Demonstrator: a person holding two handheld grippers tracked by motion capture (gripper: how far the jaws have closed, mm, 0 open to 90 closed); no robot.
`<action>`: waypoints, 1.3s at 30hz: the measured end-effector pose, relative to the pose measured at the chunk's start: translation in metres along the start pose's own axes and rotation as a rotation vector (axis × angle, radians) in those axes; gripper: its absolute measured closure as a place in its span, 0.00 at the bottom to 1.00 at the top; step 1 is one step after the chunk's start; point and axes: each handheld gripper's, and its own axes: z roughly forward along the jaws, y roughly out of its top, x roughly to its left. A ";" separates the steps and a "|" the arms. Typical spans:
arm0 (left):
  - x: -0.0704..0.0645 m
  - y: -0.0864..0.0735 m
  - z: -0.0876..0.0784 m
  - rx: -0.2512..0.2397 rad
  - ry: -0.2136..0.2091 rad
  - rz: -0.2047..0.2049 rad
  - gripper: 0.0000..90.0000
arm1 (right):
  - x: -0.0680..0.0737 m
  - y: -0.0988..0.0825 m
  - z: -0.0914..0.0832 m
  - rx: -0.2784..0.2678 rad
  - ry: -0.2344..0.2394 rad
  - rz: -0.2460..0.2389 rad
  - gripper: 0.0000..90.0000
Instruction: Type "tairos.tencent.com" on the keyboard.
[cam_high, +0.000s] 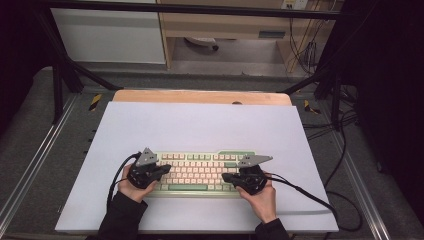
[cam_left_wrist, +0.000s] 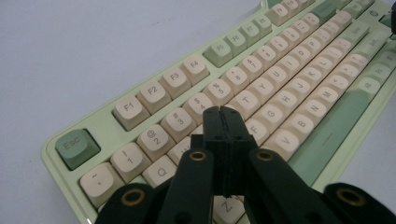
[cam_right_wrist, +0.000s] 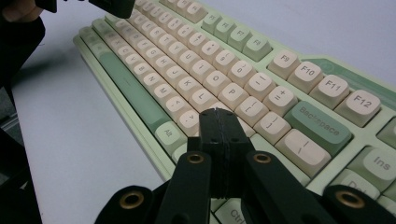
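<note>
High view: the keyboard (cam_high: 200, 172), pale green with cream keys, lies in the lower centre of the frame on a white sheet (cam_high: 200, 125) that covers the bench (cam_high: 200, 96); only a strip of bare wood shows along the sheet's far edge. The left tongs (cam_high: 162, 170) sit over the keyboard's left end and the right tongs (cam_high: 227, 177) over its right end, each carried by a hand rising from the bottom edge. The gripper bodies and hands hide the keys beneath them at both ends. Whether the tips touch the keys cannot be told from this height.

Left gripper view: the left tongs (cam_left_wrist: 224, 112) are fully closed, jaw against jaw, with nothing between them. The tip stands in the centre of the frame over the letter rows, near the keys right of the 3 and 4 keys. The arms cover most of the lower-left letters; Q and Z are partly visible. Contact with a key is hidden by the jaws themselves. The keyboard's (cam_left_wrist: 261, 88) right end is cut off at the upper right corner.

Right gripper view: the right tongs (cam_right_wrist: 219, 114) are likewise closed tight and empty, tip in the centre over the keys below P. The keyboard (cam_right_wrist: 210, 74) runs to the upper left, where the other gripper is cropped by the frame edge. Bottom-row legends are largely hidden.
</note>
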 end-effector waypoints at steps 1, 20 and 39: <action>0.000 -0.001 0.000 0.002 0.000 -0.001 1.00 | 0.000 0.000 0.000 -0.001 0.001 0.002 1.00; 0.009 -0.017 -0.018 -0.001 0.001 -0.026 1.00 | 0.015 0.013 0.015 0.006 0.038 -0.023 1.00; 0.012 -0.020 -0.023 -0.015 0.000 -0.038 1.00 | 0.032 0.031 0.043 0.026 0.064 -0.048 1.00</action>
